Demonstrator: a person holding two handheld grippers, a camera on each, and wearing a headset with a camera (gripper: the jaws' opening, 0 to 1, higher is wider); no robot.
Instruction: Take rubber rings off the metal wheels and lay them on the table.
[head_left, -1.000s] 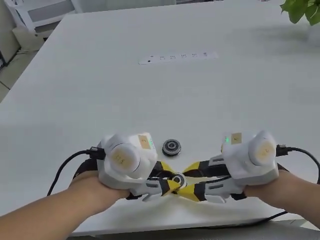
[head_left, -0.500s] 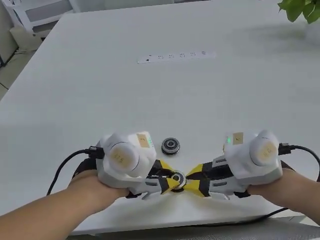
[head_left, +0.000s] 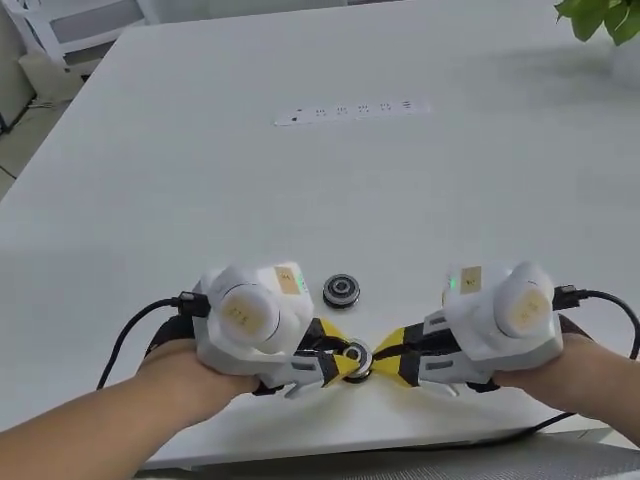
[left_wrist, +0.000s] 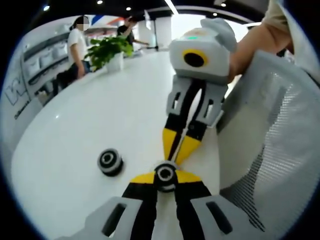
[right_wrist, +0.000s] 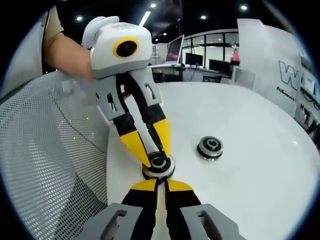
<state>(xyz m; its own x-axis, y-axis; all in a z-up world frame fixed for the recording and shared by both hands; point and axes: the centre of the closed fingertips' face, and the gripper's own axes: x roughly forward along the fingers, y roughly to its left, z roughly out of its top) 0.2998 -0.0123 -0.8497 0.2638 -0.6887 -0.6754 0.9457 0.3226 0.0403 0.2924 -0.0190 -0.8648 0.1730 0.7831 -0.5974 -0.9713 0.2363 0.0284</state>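
A small metal wheel with a black rubber ring hangs just above the white table, near its front edge. My left gripper is shut on this wheel across its sides. My right gripper meets it from the opposite side, jaws pressed together on the ring's edge. In the left gripper view the right gripper comes down from above. In the right gripper view the left gripper reaches in from the top. A second ringed wheel lies flat on the table just beyond.
A white power strip is set into the table's far middle. A green plant stands at the far right corner. A mesh chair back sits close behind the table's front edge. People stand far off.
The right gripper's tips have swung up and inward onto the held wheel. The left gripper and the wheel lying on the table have stayed put.
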